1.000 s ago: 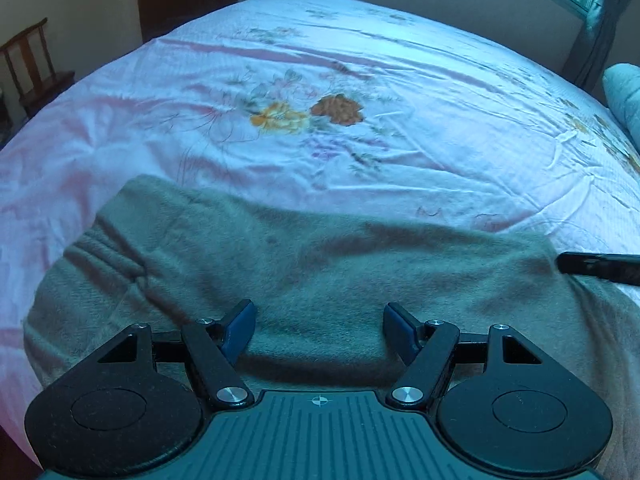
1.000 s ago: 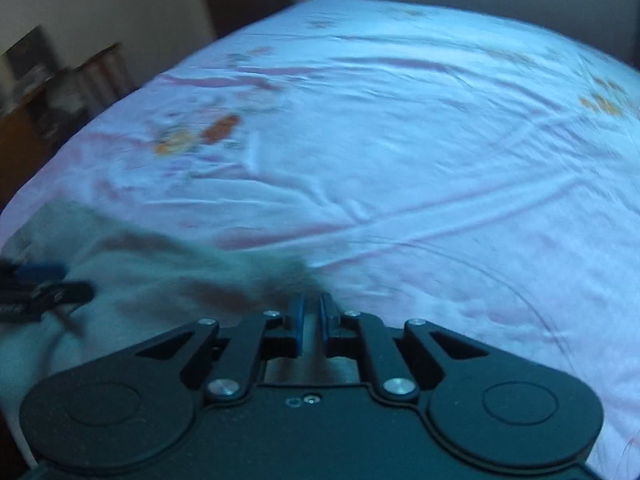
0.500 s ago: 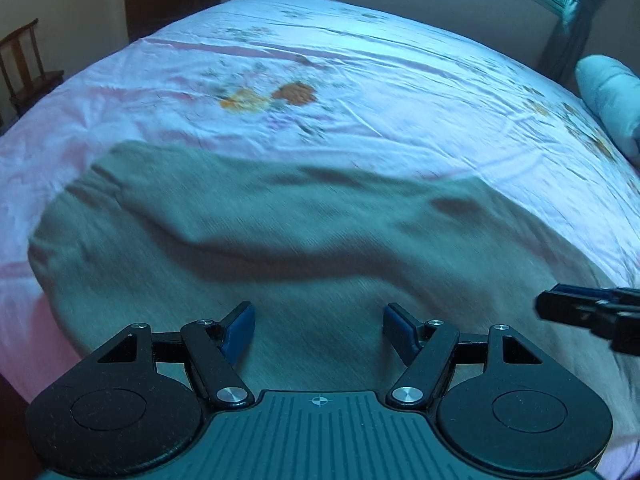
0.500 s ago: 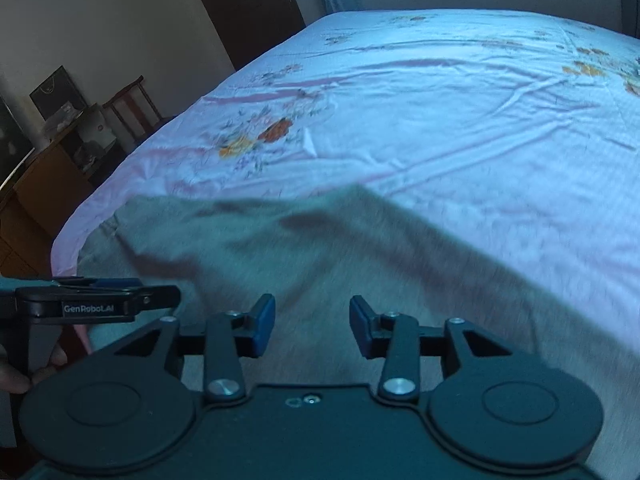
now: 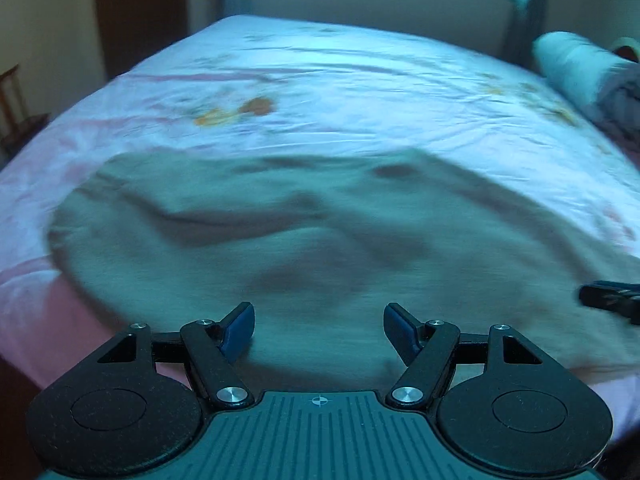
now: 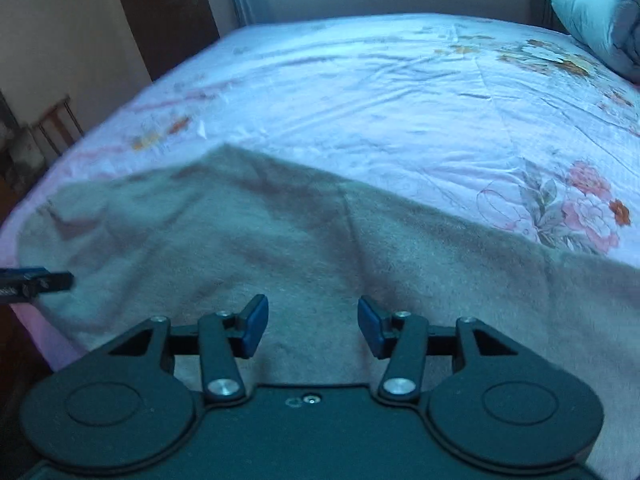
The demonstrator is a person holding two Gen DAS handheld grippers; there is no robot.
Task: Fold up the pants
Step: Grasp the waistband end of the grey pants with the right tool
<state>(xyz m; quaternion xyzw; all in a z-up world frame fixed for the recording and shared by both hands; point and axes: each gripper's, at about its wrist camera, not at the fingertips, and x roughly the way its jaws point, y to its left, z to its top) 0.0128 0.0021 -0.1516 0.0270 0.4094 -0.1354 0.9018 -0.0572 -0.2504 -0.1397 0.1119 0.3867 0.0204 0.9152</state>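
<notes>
The grey-green pants [image 5: 280,240] lie spread flat along the near edge of the bed, with a few soft creases. They also fill the lower half of the right wrist view [image 6: 320,248]. My left gripper [image 5: 319,330] is open and empty, just above the near edge of the pants. My right gripper [image 6: 312,326] is open and empty over the pants. The right gripper's tip shows at the right edge of the left wrist view [image 5: 612,300]. The left gripper's tip shows at the left edge of the right wrist view [image 6: 36,282].
The bed has a pink floral sheet [image 6: 400,92]. A rolled light-blue quilt [image 6: 596,12] lies at the far right. A wooden chair [image 5: 16,112] and a dark door [image 6: 164,12] stand beyond the left side. The bed's near edge [image 5: 48,344] drops off at lower left.
My right gripper has opened and let go of the pants, which now lie flat. Both grippers have drawn back toward the near edge of the bed.
</notes>
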